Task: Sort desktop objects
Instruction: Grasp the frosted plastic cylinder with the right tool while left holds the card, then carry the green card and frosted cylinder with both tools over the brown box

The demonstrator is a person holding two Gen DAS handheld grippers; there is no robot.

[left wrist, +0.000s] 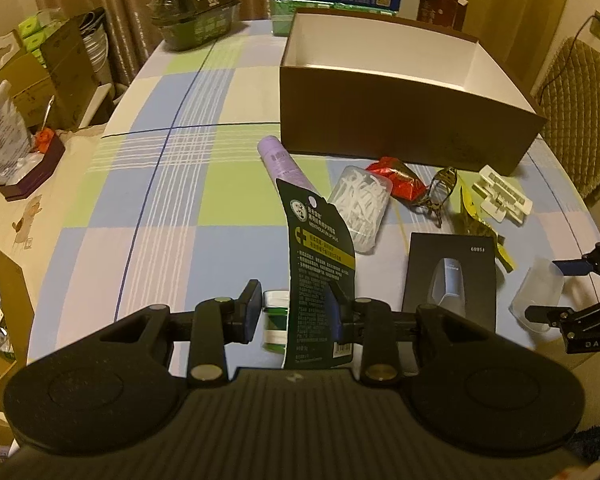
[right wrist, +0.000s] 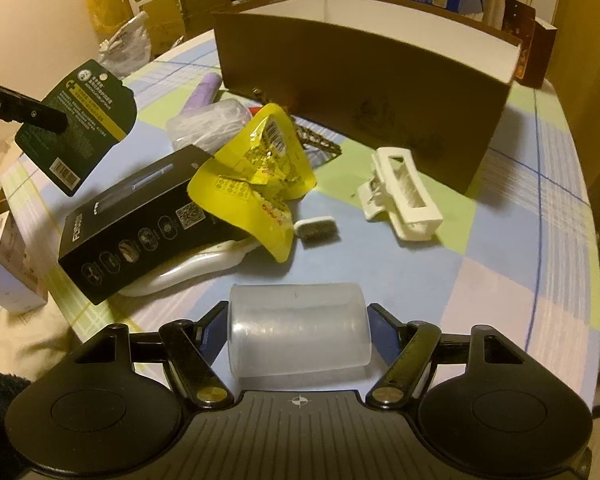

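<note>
My left jaws (left wrist: pixel 294 310) are clenched on a dark card pack (left wrist: pixel 320 276), lifted off the worktop (left wrist: pixel 160 184); its long axis runs away from me, hang-hole end pointing toward the brown box (left wrist: pixel 400 120). Right of it lie a black box (right wrist: pixel 140 220), a yellow wrapper (right wrist: pixel 256 168) and a white clip (right wrist: pixel 400 196). My right jaws (right wrist: pixel 298 332) straddle a clear cup (right wrist: pixel 298 330) lying on its side, long axis crosswise between the pads; I cannot tell whether they press it.
</note>
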